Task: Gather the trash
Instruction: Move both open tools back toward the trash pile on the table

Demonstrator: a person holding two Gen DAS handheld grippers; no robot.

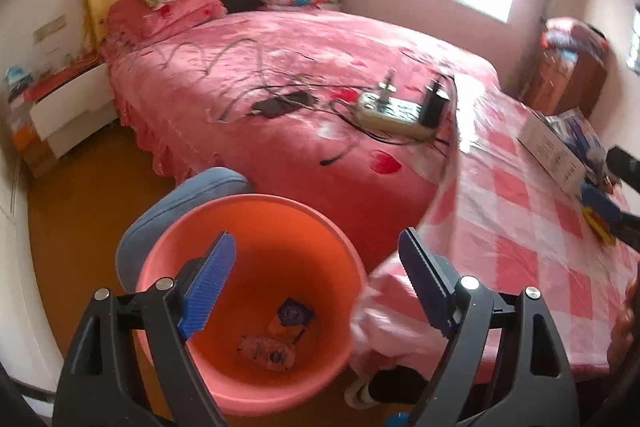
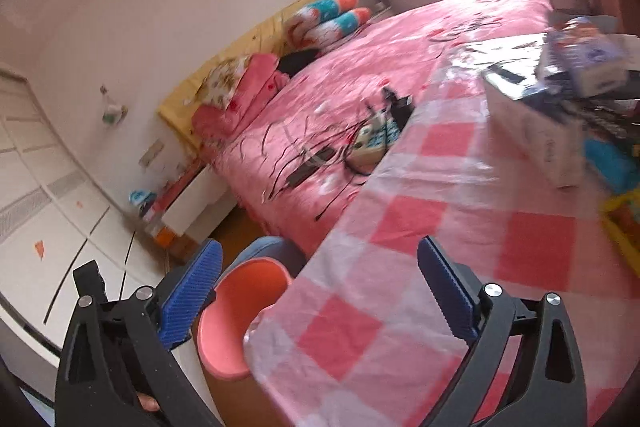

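Dark print is seen on the side of the white cardboard box lying on the pink-and-white checked cloth covering the tabletop, but it is too blurred to be read. Inside the round salmon-pink plastic bin two crumpled wrappers are seen at the bottom, one with a purple patch; their markings cannot be made out. The bin is partly hidden by the tabletop edge in the right wrist view. A rounded blue-grey cushioned seat is cut off behind the bin. A white power strip with plugs is blurred on the pink bedspread.

The left gripper is held over the bin, its jaws spread wide and nothing between them. The right gripper is held above the tabletop's near edge, jaws likewise spread wide and touching nothing.
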